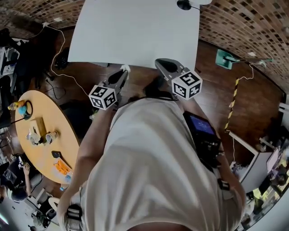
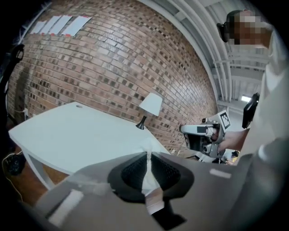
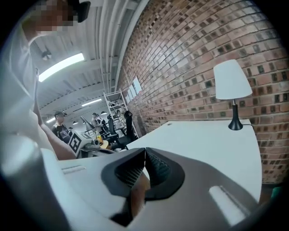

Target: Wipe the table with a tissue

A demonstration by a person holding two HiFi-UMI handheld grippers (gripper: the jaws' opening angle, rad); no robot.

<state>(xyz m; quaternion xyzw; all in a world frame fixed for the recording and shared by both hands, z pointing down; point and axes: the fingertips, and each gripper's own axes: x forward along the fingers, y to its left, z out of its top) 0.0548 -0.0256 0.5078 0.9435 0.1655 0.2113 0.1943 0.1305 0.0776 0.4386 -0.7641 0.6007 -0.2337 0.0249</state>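
Note:
The white table [image 1: 135, 31] lies ahead of me, just beyond both grippers. My left gripper [image 1: 123, 72] is held near the table's front edge, and a white tissue [image 1: 126, 68] pokes out at its tip. In the left gripper view the jaws [image 2: 147, 156] are shut on that thin tissue [image 2: 146, 173], above the table [image 2: 67, 131]. To the right, my right gripper [image 1: 162, 64] also hangs by the front edge. Its jaws [image 3: 145, 151] are closed with nothing between them. Both grippers are off the table surface [image 3: 203, 140].
A white table lamp [image 3: 232, 85] on a black base [image 1: 184, 4] stands at the table's far right corner, against a brick wall [image 2: 113, 58]. A round wooden table [image 1: 38, 135] with small items is on the left. Cables run over the brown floor [image 1: 216, 90].

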